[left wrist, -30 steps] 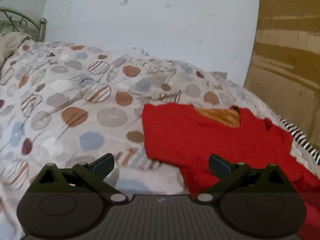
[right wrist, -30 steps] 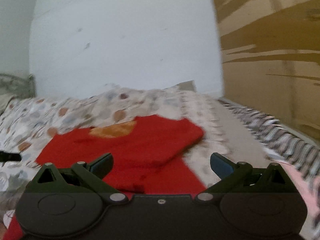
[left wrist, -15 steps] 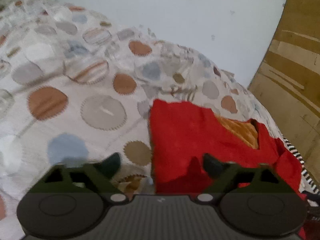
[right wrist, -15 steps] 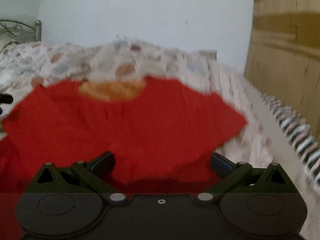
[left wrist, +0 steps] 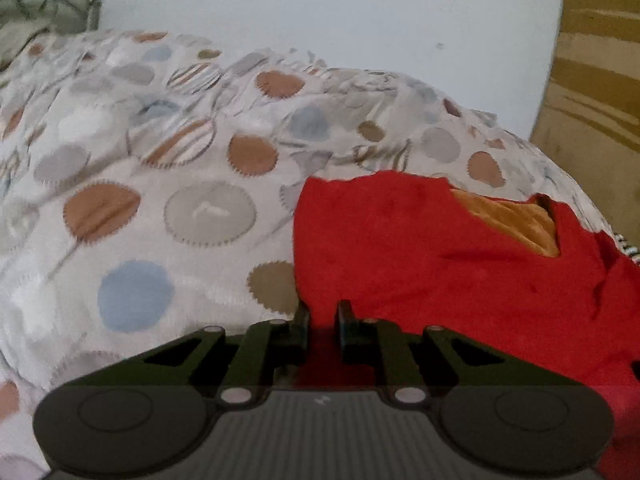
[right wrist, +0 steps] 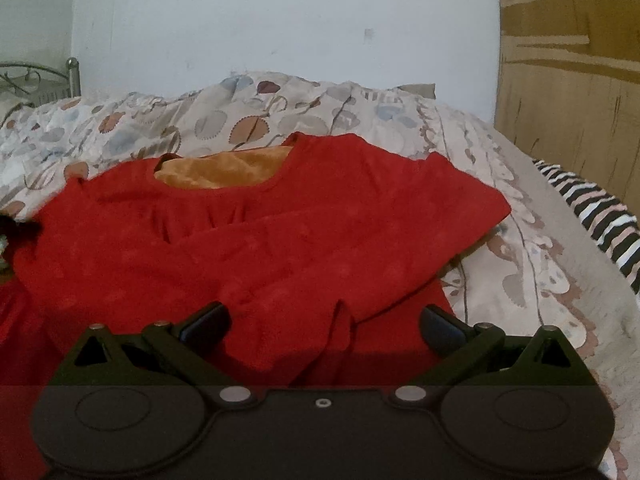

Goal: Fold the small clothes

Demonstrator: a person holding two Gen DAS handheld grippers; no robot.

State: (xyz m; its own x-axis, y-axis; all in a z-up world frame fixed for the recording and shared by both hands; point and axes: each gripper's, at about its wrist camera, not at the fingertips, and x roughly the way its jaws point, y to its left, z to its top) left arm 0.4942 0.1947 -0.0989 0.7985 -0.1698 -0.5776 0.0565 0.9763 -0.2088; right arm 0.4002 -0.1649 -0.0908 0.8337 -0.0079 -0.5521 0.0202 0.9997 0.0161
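Where the bed meets the room's far side, a pale wall with scuffs and small dark marks fills the upper part of both views, and a brown wood-grain panel stands to its right. A curled metal bed frame with a round knob shows at the far left, beyond the bedding. The working surface is a rumpled quilt, off-white, printed with scallop-edged discs in rust, grey, pale blue and stripes; it bulges toward the wall and creases heavily. A black-and-white striped cloth lies along the quilt's right edge, beside the wood panel. The red top lies spread on the quilt with its neck opening toward the wall, orange lining showing inside it; one sleeve is folded across the body and a fold ridge stands up at the near hem. The left gripper sits at the top's near left corner, its jaws having just been closing, now nearly together and clamped on the red fabric edge that runs between them. The right gripper rests over the near hem with its jaws spread wide; the raised red fold lies between the fingers without either pad pressing on it.
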